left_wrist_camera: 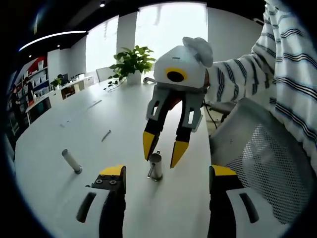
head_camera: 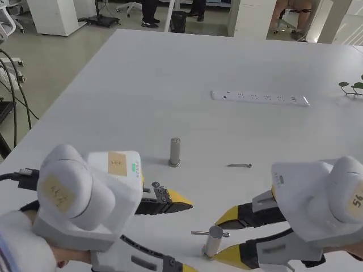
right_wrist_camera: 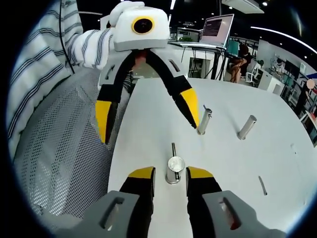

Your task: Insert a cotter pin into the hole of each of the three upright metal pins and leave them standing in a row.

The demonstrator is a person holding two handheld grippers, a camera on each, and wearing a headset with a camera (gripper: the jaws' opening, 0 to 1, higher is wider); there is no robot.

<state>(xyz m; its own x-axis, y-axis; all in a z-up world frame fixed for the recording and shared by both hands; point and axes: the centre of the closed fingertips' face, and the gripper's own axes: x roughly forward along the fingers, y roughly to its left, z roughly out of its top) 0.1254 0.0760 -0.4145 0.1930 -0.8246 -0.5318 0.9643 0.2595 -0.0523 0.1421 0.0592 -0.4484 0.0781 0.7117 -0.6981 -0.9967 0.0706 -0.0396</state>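
Three short steel cylinders stood on the smooth white table (head_camera: pixel 142 85). The nearest pin (right_wrist_camera: pixel 174 168), polished and flat-topped, carried a thin wire cotter pin (right_wrist_camera: pixel 173 148) through its head. It stood between the yellow-tipped black jaws of the right gripper (right_wrist_camera: pixel 171 174), which were parted a little wider than the pin and were not clamped on it. The left gripper (left_wrist_camera: pixel 167 174) was spread wide and held nothing. One of its tips lay just beside a second pin (right_wrist_camera: pixel 204 120), which also had a wire through its top. The third pin (head_camera: pixel 174 152) stood apart, plain grey, its hole too small to make out. A loose cotter pin (head_camera: pixel 239 166) lay flat near it. Farther back lay a long white power strip (head_camera: pixel 260 97). In the head view the left gripper's rounded white housing hid most of the second pin, and the frame edge cut off its lower jaw.
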